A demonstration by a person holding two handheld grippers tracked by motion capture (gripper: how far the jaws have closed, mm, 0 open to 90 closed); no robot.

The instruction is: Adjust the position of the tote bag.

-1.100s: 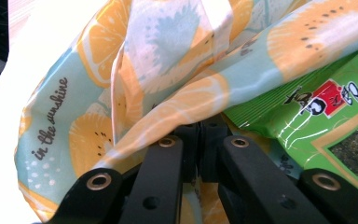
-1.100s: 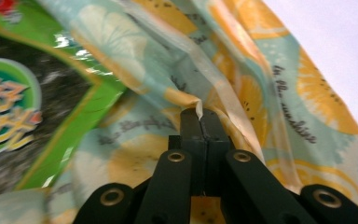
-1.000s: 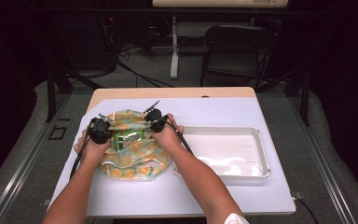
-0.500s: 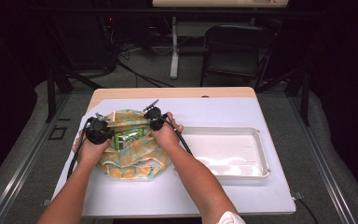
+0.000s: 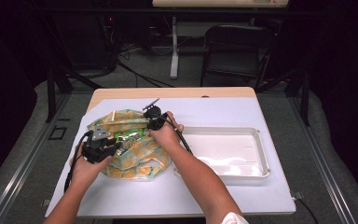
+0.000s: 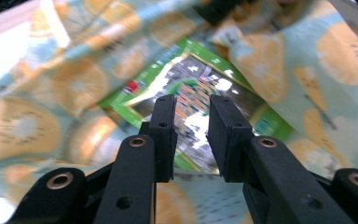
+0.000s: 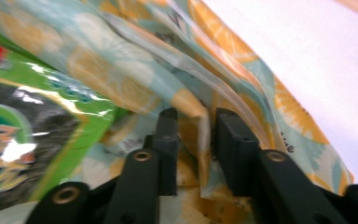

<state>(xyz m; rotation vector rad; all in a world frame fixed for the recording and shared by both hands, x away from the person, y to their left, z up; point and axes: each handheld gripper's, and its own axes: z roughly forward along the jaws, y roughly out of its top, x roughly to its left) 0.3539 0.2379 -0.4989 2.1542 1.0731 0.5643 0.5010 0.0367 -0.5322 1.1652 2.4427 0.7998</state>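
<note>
Now, left hand-held gripper (image 6: 191, 135): jaws just opened, parted over the shiny green snack packet (image 6: 191, 88) (nothing gripped).
Right hand-held gripper (image 7: 193, 149): jaws just opened, loosely straddling a fold of the orange-patterned pale blue fabric bag (image 7: 135, 84).

On the bench (image 5: 135, 200), a bag (image 5: 135, 158) lies left of centre, with a tray (image 5: 261, 154) just beside it on the right. A packet (image 5: 129, 136) sits in the bag's open mouth. The left tongs (image 5: 106, 148) are at the bag's near left edge, above the packet; the right tongs (image 5: 154, 122) are at its far right edge, with a fold of the bag between the jaws. A chair (image 5: 242, 51) stands behind the bench.
</note>
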